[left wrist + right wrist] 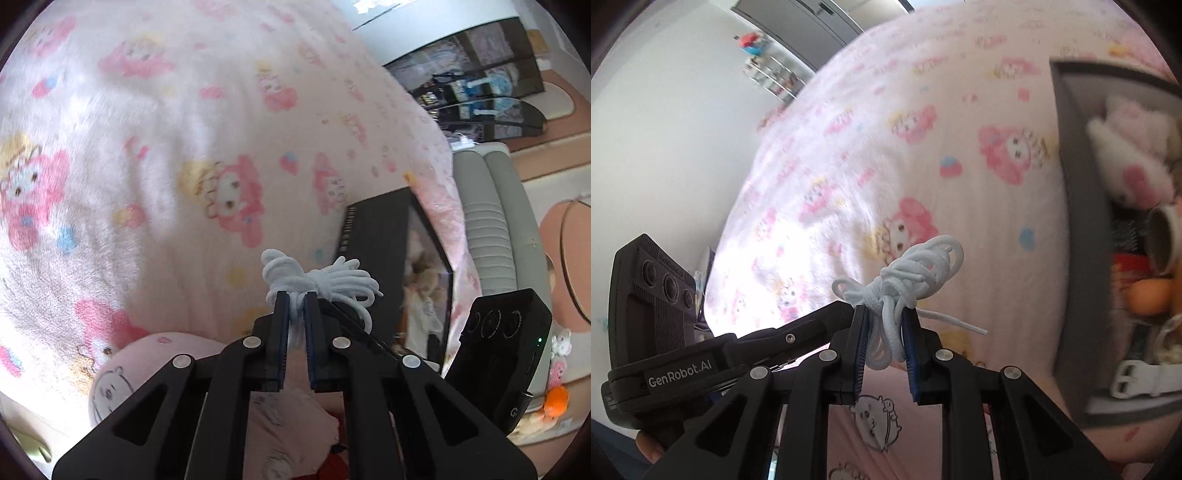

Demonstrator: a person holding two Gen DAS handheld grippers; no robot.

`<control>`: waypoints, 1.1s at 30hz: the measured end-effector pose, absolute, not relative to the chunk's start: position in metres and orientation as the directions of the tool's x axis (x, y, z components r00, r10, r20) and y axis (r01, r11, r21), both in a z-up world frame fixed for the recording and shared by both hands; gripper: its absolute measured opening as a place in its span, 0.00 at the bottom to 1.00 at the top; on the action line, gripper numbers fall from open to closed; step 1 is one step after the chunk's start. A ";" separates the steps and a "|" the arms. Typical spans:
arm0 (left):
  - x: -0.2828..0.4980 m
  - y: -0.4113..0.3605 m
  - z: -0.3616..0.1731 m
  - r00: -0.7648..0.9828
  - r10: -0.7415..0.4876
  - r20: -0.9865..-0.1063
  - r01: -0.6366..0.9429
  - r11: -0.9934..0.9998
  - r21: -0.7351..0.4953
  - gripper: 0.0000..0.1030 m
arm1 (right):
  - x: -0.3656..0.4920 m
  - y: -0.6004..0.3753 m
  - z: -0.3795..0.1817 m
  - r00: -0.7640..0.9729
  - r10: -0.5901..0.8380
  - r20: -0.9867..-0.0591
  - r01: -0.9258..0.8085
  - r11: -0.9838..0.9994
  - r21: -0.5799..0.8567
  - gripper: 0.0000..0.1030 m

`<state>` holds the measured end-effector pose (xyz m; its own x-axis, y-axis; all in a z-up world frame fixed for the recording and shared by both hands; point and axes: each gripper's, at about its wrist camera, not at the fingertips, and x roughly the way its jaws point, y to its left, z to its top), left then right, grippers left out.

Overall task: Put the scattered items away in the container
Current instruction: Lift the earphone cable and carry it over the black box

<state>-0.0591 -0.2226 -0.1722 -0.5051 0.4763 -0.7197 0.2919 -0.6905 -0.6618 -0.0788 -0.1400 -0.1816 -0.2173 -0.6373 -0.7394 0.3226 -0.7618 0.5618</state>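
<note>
A bundle of white shoelace (332,277) hangs above the pink cartoon-print blanket (147,147). My left gripper (295,299) is shut on its knotted middle. In the right wrist view my right gripper (884,314) is shut on the same shoelace bundle (923,266), with loops and a loose end trailing right. The left gripper's black arm comes in from the left and meets the bundle beside my right fingers. A dark grey box (1078,221) lies on the blanket to the right, holding a plush toy (1126,155), a white watch strap (1141,380) and other small things.
The right hand's black camera housing (502,343) sits close on the right of the left wrist view. The same grey box (380,236) lies near the bed's edge. Beyond it are a grey padded bed frame (487,229) and dark shelves (480,74). A pink pillow (879,413) lies below the grippers.
</note>
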 end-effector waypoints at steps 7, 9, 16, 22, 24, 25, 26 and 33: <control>-0.088 -0.157 -0.118 -0.489 0.542 -0.684 0.103 -0.743 -0.662 0.06 | -0.093 0.003 -0.113 -0.364 -0.618 -0.697 0.297 -0.786 0.542 0.16; -0.106 -0.127 -0.108 -0.466 0.553 -0.691 0.043 -0.766 -0.642 0.06 | -0.099 0.033 -0.100 -0.391 -0.604 -0.695 0.282 -0.797 0.534 0.16; -0.168 -0.041 -0.113 -0.394 0.565 -0.725 -0.039 -0.798 -0.601 0.06 | -0.139 0.121 -0.084 -0.429 -0.543 -0.722 0.268 -0.840 0.472 0.16; -0.197 -0.002 -0.153 -0.315 0.444 -0.839 0.019 -0.881 -0.474 0.07 | -0.185 0.153 -0.139 -0.302 -0.533 -0.790 0.196 -0.846 0.496 0.17; -0.197 -0.001 -0.152 -0.328 0.398 -0.857 0.036 -0.901 -0.432 0.07 | -0.184 0.164 -0.144 -0.301 -0.501 -0.811 0.175 -0.866 0.469 0.19; -0.197 -0.002 -0.150 -0.336 0.396 -0.854 0.039 -0.900 -0.433 0.07 | -0.183 0.166 -0.142 -0.313 -0.482 -0.819 0.181 -0.876 0.447 0.20; -0.196 -0.002 -0.147 -0.345 0.400 -0.849 0.039 -0.898 -0.439 0.07 | -0.179 0.169 -0.137 -0.331 -0.460 -0.824 0.191 -0.888 0.419 0.20; -0.187 0.021 -0.139 -0.332 0.504 -0.797 -0.050 -0.853 -0.519 0.08 | -0.166 0.204 -0.106 -0.483 -0.434 -0.760 0.145 -0.896 0.420 0.25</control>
<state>-0.1872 0.0213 -0.1395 -0.3321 0.5043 -0.7971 -0.0499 -0.8533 -0.5191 -0.1657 0.2038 -0.1057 -0.4833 -0.4340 -0.7603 0.1446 -0.8961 0.4196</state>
